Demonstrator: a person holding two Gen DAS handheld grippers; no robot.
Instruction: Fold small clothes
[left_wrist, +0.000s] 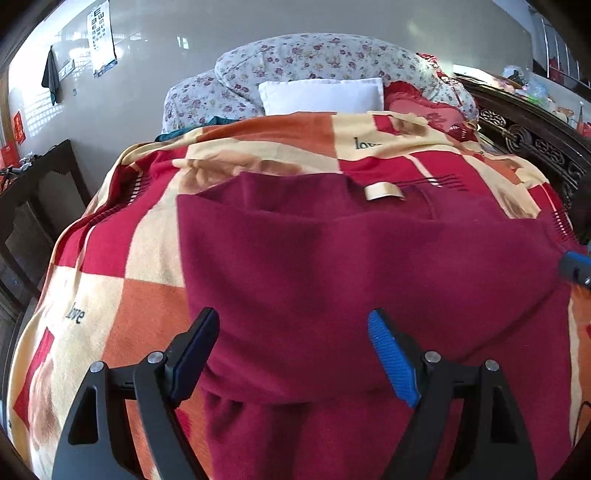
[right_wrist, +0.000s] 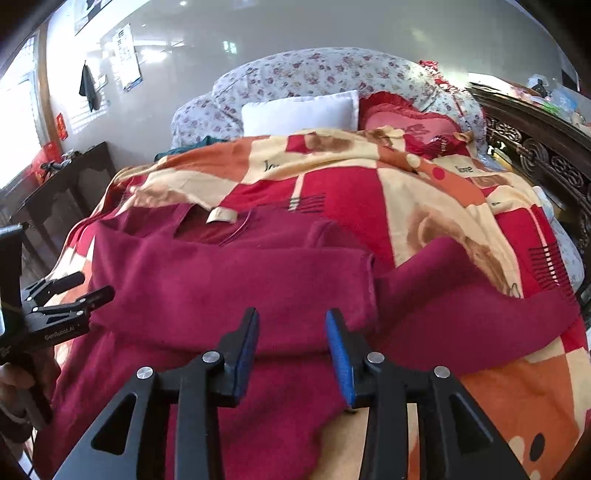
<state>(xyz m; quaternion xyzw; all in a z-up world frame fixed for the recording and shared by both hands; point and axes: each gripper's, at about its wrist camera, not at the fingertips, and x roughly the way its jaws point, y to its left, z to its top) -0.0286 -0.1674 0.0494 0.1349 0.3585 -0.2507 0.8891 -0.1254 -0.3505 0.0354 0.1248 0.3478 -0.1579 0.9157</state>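
Bedroom setting: a bed (left_wrist: 110, 295) covered by a checked red, orange and cream blanket (left_wrist: 140, 240), with a flowered quilt (left_wrist: 314, 55) and a white pillow (left_wrist: 321, 96) stacked in the upper centre of the frame. A dark carved headboard (right_wrist: 546, 155) runs along the upper right.

Task item: one maroon sweater (left_wrist: 332, 266) lies on the blanket, filling the centre of both views. Its neck label (left_wrist: 384, 192) sits at the upper centre.

Progress, as judged from the lie of the cloth:
- The left part of the garment appears folded inward over the body, giving a layered edge across the centre of the left wrist view.
- One sleeve (right_wrist: 480, 295) lies spread toward the right of the right wrist view, not yet folded in.
- The final lengthwise fold is not yet done.

Left gripper (left_wrist: 295, 354): fingers spread wide, holding nothing, above the lower fold of the sweater.

Right gripper (right_wrist: 291, 343): fingers parted with a clear gap, holding nothing, above the sweater near the folded edge.

Containers: none visible in either view.
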